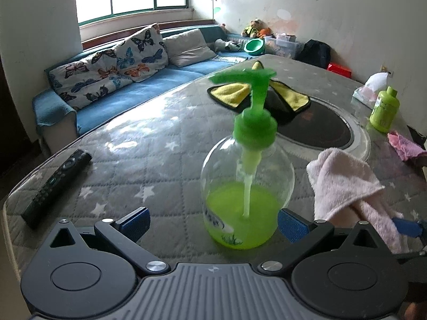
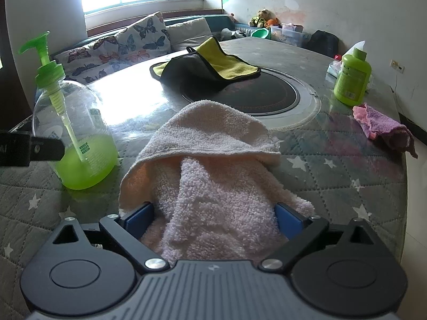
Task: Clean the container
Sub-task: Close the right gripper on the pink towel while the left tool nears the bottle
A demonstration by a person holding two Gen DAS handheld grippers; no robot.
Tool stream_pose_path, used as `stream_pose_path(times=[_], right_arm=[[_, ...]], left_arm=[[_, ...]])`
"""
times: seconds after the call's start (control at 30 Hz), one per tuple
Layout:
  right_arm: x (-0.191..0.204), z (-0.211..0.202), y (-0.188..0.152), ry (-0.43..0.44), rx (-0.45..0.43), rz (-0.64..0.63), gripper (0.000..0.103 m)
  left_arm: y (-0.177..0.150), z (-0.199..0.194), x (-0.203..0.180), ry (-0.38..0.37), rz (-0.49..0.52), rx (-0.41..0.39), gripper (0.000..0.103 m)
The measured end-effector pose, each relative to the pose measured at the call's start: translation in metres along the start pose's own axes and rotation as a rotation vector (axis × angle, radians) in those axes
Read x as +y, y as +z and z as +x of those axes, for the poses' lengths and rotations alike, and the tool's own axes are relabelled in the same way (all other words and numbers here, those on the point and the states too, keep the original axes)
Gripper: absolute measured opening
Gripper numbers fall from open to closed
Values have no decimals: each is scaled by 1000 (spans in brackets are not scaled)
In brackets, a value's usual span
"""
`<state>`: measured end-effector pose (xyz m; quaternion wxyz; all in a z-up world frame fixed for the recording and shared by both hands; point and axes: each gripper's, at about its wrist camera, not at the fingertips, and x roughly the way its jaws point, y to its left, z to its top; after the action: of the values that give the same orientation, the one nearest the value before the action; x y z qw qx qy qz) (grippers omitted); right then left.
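A clear pump bottle (image 1: 245,186) with a green pump head and green liquid in its lower part stands upright on the quilted grey table cover (image 1: 149,160). My left gripper (image 1: 213,225) is open around its base: the right pad is close against the bottle, and the left pad stands off with a gap. In the right wrist view the same bottle (image 2: 77,133) is at the left, with one black left-gripper finger (image 2: 32,148) in front of it. My right gripper (image 2: 213,218) is shut on a pale pink towel (image 2: 210,160), which bunches forward beside the bottle.
A yellow and black cloth (image 2: 205,66) lies partly over a round black hob (image 2: 253,93) set in the table. A green bottle (image 2: 352,77), a tissue pack and a pink-purple rag (image 2: 381,128) sit at the right edge. A remote (image 1: 56,184) lies at the left; a blue sofa is beyond.
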<state>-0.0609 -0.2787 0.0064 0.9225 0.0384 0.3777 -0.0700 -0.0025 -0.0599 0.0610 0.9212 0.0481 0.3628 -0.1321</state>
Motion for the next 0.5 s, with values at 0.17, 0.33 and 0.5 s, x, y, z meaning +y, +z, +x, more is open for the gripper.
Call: stream_pose_path(times=[0.17, 0.33, 0.5], right_arm=[[0, 0, -1, 1, -2, -2, 99], [0, -1, 0, 5, -12, -11, 100], [0, -7, 6, 23, -44, -21, 100]], left_arm=[[5, 2, -4, -35, 10, -21, 103], [6, 3, -6, -60, 15, -37, 103], [11, 7, -8, -83, 34, -37, 103]])
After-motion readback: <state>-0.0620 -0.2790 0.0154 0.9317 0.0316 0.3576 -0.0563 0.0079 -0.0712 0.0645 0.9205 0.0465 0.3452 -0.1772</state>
